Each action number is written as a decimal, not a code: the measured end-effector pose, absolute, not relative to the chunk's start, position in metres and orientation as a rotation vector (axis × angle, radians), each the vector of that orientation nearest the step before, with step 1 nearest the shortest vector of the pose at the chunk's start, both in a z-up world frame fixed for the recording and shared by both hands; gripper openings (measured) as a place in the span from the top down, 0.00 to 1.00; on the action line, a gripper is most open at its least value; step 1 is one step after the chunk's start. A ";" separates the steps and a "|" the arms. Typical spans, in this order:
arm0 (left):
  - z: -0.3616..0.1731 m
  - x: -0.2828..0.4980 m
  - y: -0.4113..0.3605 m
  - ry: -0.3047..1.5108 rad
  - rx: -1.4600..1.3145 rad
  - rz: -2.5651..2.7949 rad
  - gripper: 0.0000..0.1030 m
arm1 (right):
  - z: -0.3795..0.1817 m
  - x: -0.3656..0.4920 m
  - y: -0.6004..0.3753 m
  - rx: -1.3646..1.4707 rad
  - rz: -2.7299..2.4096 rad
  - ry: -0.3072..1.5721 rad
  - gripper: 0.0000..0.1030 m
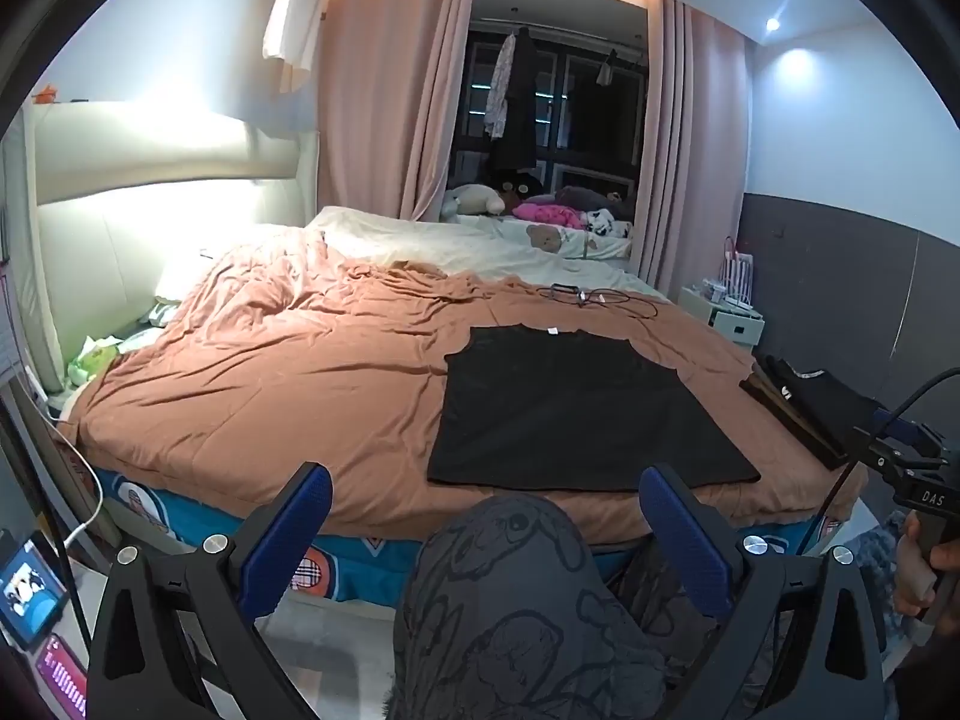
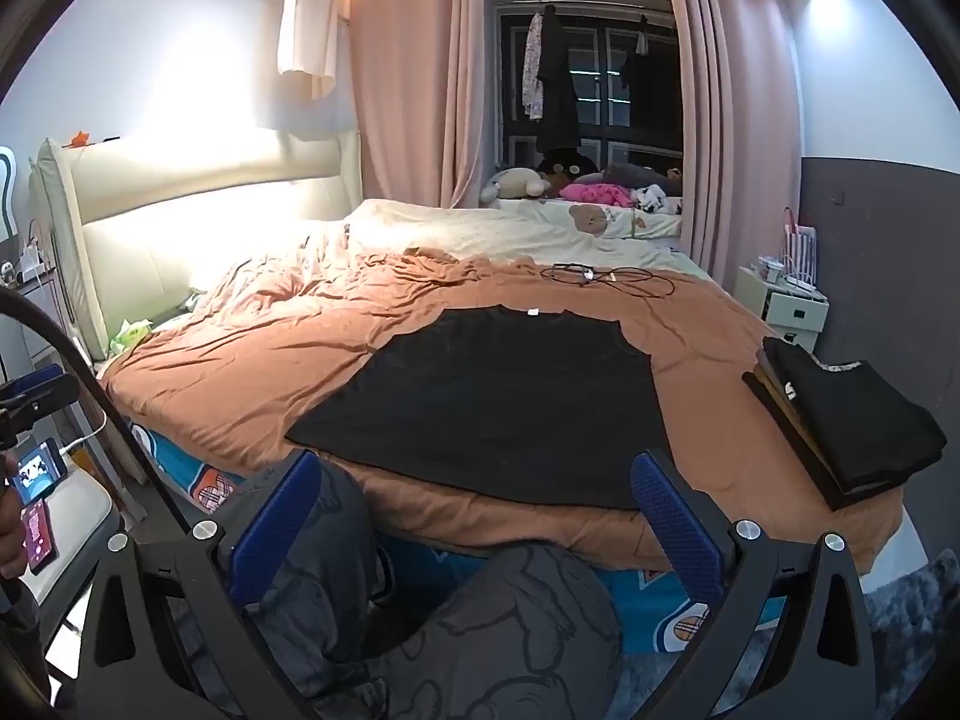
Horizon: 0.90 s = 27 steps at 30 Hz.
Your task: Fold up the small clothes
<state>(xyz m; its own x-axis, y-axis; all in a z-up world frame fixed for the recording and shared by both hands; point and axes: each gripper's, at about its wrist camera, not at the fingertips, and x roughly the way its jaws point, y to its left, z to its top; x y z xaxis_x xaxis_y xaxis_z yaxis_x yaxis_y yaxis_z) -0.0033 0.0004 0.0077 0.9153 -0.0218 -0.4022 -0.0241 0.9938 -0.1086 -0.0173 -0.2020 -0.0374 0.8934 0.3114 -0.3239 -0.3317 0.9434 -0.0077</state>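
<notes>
At the far left of the room, beside the bed, a phone (image 2: pixel 39 468) with a lit screen sits on a small white stand, a white cable running up from it. Next comes the pale padded headboard (image 2: pixel 198 222), brightly lit, and the wide bed covered by a rumpled orange-brown quilt (image 1: pixel 288 372). Down in front, off the bed's near edge, the left gripper (image 1: pixel 485 525) hangs with its blue-padded jaws spread wide and nothing between them but the person's knee (image 1: pixel 510 576) in grey patterned trousers below. Toward the middle-right of the quilt a black shirt (image 2: pixel 498 408) lies spread flat, neckline with its small white label facing the far side, hem close to the near edge of the bed. The right gripper (image 2: pixel 474 513) is also short of that hem, jaws standing fully apart and empty, touching no cloth. Beyond the shirt a black cable (image 2: pixel 606 279) lies looped on the quilt, and farther back are cream bedding and soft toys (image 2: pixel 522 183) before a dark window framed by pink curtains (image 2: pixel 414 78). Right of the shirt, well apart from it at the bed's right edge, sits a stack of folded clothes (image 2: pixel 840 420), black on top. Past it a small white bedside cabinet (image 2: pixel 786 300) stands against the grey lower wall.
</notes>
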 end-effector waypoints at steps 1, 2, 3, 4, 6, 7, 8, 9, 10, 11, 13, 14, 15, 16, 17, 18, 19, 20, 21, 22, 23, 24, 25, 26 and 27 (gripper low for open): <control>0.009 -0.003 0.000 0.413 -0.109 0.000 0.00 | -0.035 -0.017 -0.201 -0.067 0.336 0.326 0.00; 0.011 -0.004 0.000 0.412 -0.108 -0.001 0.00 | -0.033 -0.016 -0.200 -0.072 0.337 0.327 0.00; 0.012 -0.003 -0.001 0.412 -0.106 -0.006 0.00 | -0.029 -0.015 -0.199 -0.076 0.340 0.326 0.00; 0.013 -0.002 0.000 0.414 -0.105 -0.010 0.00 | -0.028 -0.013 -0.199 -0.078 0.341 0.326 0.00; 0.013 0.002 -0.001 0.427 -0.100 -0.015 0.00 | -0.026 -0.010 -0.200 -0.083 0.336 0.330 0.00; 0.012 0.004 0.001 0.428 -0.103 -0.017 0.00 | -0.025 -0.010 -0.200 -0.086 0.337 0.329 0.00; 0.011 0.005 0.002 0.428 -0.107 -0.017 0.00 | -0.027 -0.009 -0.197 -0.091 0.337 0.326 0.00; 0.010 0.006 0.005 0.428 -0.115 -0.015 0.00 | -0.027 -0.012 -0.195 -0.098 0.335 0.320 0.00; 0.009 0.008 0.007 0.429 -0.131 -0.015 0.00 | -0.027 -0.012 -0.195 -0.102 0.336 0.314 0.00; 0.008 0.009 0.008 0.429 -0.139 -0.016 0.00 | -0.027 -0.013 -0.195 -0.104 0.339 0.312 0.00; 0.005 0.010 0.012 0.424 -0.144 -0.011 0.00 | -0.030 -0.012 -0.195 -0.115 0.349 0.312 0.00; 0.005 0.010 0.013 0.420 -0.143 -0.007 0.00 | -0.031 -0.011 -0.195 -0.121 0.348 0.316 0.00; 0.004 0.010 0.014 0.416 -0.142 -0.003 0.00 | -0.033 -0.009 -0.195 -0.126 0.346 0.323 0.00; 0.004 0.010 0.013 0.416 -0.142 -0.002 0.00 | -0.036 -0.007 -0.196 -0.123 0.347 0.330 0.00; 0.003 0.010 0.013 0.416 -0.142 -0.002 0.00 | -0.036 -0.005 -0.197 -0.119 0.349 0.336 0.00; 0.002 0.010 0.014 0.418 -0.140 -0.001 0.00 | -0.035 -0.004 -0.196 -0.116 0.349 0.339 0.00; 0.003 0.011 0.013 0.419 -0.137 0.001 0.00 | -0.037 -0.003 -0.196 -0.113 0.347 0.339 0.00; 0.003 0.011 0.013 0.421 -0.133 0.005 0.00 | -0.034 -0.003 -0.196 -0.111 0.344 0.338 0.00; 0.002 0.011 0.013 0.422 -0.131 0.005 0.00 | -0.032 -0.002 -0.196 -0.106 0.342 0.339 0.00; 0.002 0.012 0.014 0.424 -0.132 0.003 0.00 | -0.032 -0.002 -0.196 -0.101 0.341 0.339 0.00; 0.002 0.012 0.014 0.425 -0.131 0.000 0.00 | -0.033 -0.003 -0.196 -0.096 0.341 0.337 0.00; 0.001 0.011 0.014 0.424 -0.127 -0.003 0.00 | -0.033 -0.003 -0.196 -0.093 0.338 0.335 0.00; 0.002 0.010 0.013 0.422 -0.124 -0.003 0.00 | -0.033 -0.004 -0.195 -0.092 0.334 0.333 0.00; 0.002 0.009 0.012 0.422 -0.118 -0.003 0.00 | -0.032 -0.005 -0.195 -0.090 0.332 0.332 0.00; 0.002 0.008 0.011 0.423 -0.115 -0.004 0.00 | -0.032 -0.005 -0.195 -0.087 0.332 0.330 0.00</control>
<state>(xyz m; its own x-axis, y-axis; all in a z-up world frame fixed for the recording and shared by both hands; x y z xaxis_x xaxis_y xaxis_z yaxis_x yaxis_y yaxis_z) 0.0077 0.0115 0.0020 0.9121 -0.0277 -0.4091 -0.0199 0.9935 -0.1117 -0.0052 -0.1953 -0.0325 0.8925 0.3053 -0.3320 -0.3336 0.9422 -0.0304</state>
